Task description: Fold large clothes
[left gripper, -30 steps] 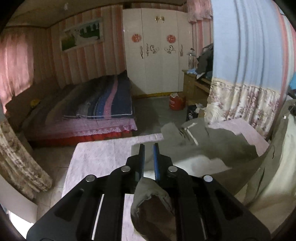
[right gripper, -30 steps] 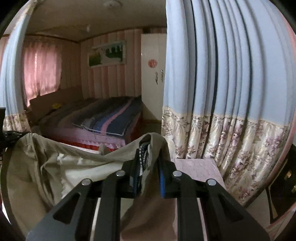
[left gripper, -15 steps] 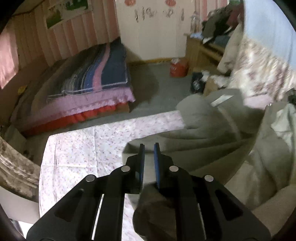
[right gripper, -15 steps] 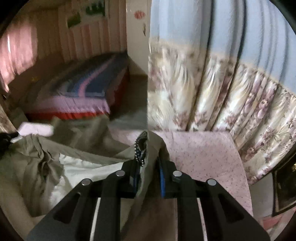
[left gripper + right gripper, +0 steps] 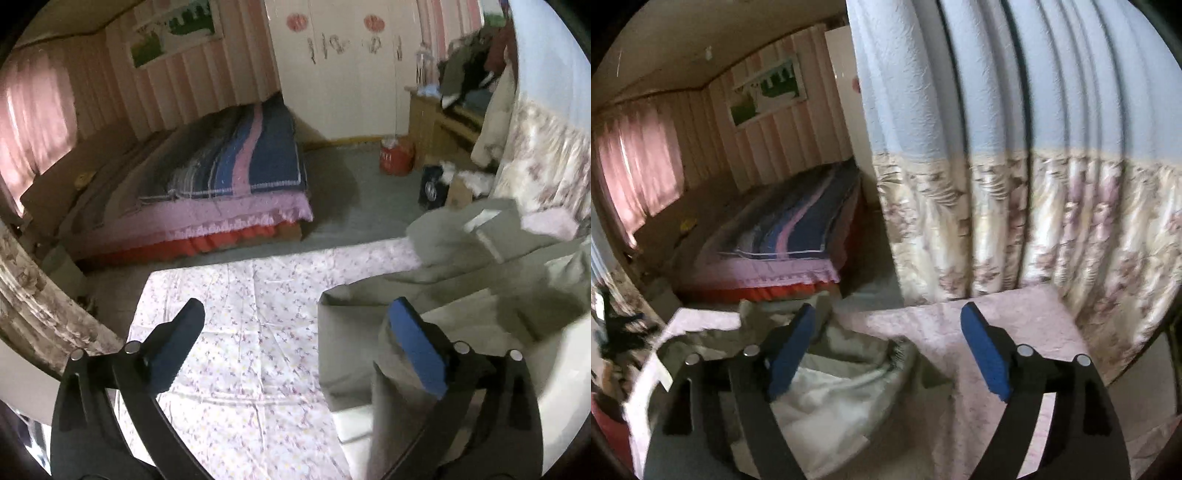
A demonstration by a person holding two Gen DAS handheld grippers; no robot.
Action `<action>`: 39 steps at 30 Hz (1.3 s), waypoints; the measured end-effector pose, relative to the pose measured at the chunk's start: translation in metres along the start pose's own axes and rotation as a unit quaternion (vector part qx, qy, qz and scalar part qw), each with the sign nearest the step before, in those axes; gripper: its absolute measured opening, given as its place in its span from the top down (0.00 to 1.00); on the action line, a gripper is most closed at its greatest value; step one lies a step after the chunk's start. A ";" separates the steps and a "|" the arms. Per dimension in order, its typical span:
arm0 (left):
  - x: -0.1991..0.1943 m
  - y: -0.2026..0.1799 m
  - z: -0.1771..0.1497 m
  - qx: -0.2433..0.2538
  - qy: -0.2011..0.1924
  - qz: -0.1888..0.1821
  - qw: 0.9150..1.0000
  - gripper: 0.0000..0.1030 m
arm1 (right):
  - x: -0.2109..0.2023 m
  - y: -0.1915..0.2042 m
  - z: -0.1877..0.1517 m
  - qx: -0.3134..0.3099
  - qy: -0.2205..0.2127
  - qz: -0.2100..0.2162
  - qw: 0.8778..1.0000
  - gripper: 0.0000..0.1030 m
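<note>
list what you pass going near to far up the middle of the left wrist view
flowered sheet → grey floor → bed with striped blanket → white wardrobe

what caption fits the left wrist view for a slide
Open left gripper above the floral-sheeted table, olive-grey garment lying loose by its right finger.

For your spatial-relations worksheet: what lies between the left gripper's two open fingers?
In the left wrist view, flowered tablecloth fills most of the left gripper gap; the khaki garment reaches its right finger.
</note>
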State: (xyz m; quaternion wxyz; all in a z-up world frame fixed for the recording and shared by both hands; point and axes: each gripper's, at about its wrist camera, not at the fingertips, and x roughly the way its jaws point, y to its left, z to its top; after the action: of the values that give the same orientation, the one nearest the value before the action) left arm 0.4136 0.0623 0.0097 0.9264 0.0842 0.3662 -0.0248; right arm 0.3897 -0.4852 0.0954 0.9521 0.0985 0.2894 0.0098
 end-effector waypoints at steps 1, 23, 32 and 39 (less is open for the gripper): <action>-0.007 -0.001 -0.002 -0.002 -0.005 -0.003 1.000 0.03 | -0.002 -0.001 -0.006 -0.007 0.001 -0.006 1.000 0.21; 0.004 -0.082 -0.086 0.084 0.057 -0.085 0.991 0.97 | 0.028 0.035 -0.095 -0.130 0.088 0.000 0.988 0.92; 0.043 0.002 -0.072 -0.042 0.078 -0.074 0.993 0.77 | 0.076 -0.016 -0.078 -0.006 0.150 -0.015 0.989 0.87; 0.010 0.015 -0.077 -0.039 0.036 -0.036 0.998 0.07 | 0.034 -0.030 -0.080 -0.007 0.101 -0.047 0.994 0.48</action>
State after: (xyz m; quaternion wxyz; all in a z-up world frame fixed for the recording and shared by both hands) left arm 0.3706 0.0910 -0.0499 0.9138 0.0358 0.4026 -0.0408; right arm 0.3730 -0.4975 0.0061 0.9182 0.0765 0.3880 -0.0226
